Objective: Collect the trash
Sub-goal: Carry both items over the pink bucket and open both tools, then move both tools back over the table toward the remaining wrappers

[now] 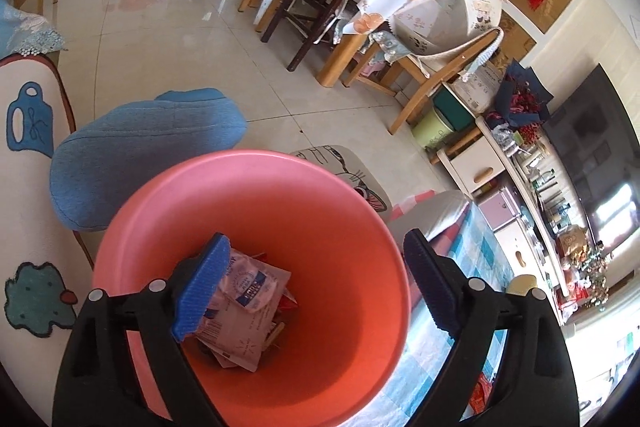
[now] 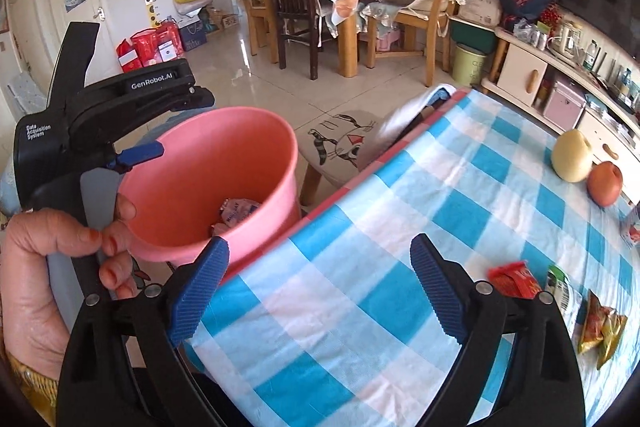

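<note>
A pink bin [image 1: 320, 227] stands beside the table and holds several wrappers [image 1: 244, 303]. My left gripper [image 1: 316, 291] is open and empty right above the bin's mouth. In the right wrist view the bin [image 2: 224, 163] is at the left, with the left gripper [image 2: 136, 155] over its far rim. My right gripper [image 2: 316, 291] is open and empty above the blue checked tablecloth [image 2: 400, 247]. A red wrapper [image 2: 514, 279], a green-white packet [image 2: 560, 287] and an orange-yellow wrapper [image 2: 600, 327] lie on the cloth to its right.
A pear [image 2: 572, 155] and an apple [image 2: 605, 183] sit at the table's far right. A cat-print stool [image 2: 344, 143] stands behind the bin, a blue cushion [image 1: 140, 151] at its left. Dining chairs [image 2: 296, 3] and a low cabinet [image 2: 560, 95] stand further back.
</note>
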`<state>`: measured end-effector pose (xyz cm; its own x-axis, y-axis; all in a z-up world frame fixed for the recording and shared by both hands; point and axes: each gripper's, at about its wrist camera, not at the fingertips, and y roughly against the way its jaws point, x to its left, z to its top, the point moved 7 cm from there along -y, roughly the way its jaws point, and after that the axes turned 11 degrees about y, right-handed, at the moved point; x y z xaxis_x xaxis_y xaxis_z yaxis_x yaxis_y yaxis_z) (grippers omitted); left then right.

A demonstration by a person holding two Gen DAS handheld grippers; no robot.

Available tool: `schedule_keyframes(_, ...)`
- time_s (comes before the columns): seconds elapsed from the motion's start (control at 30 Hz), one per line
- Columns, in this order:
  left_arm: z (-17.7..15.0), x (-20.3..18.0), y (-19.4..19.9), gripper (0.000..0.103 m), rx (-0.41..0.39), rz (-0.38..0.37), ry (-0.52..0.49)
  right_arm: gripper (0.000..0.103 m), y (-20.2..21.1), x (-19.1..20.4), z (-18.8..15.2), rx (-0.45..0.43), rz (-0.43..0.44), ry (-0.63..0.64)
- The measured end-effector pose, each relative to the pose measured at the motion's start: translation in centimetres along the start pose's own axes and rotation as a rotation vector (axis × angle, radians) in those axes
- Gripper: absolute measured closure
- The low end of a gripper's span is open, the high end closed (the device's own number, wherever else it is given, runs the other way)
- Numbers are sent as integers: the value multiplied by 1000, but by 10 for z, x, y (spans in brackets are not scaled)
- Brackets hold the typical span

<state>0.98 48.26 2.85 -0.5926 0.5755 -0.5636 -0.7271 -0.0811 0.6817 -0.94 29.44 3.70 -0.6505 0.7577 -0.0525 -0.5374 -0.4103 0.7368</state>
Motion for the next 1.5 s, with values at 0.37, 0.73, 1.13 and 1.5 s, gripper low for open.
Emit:
schedule_keyframes(0.37, -28, -45, 7, 8, -3, -94, -129, 10, 28, -23, -22, -4, -31, -49)
schedule_keyframes(0.73, -58, -80, 12, 7, 5, -177, -221, 10, 59, -42, -39, -26, -67, -71)
schedule_keyframes(1.13, -99, -118, 15, 7, 19, -214, -357, 9, 96, -71, -62, -62, -115, -136)
schedule_keyframes(1.5, -150, -147, 14, 7, 65, -230, -477, 9, 124, -94, -83, -87, -137, -193)
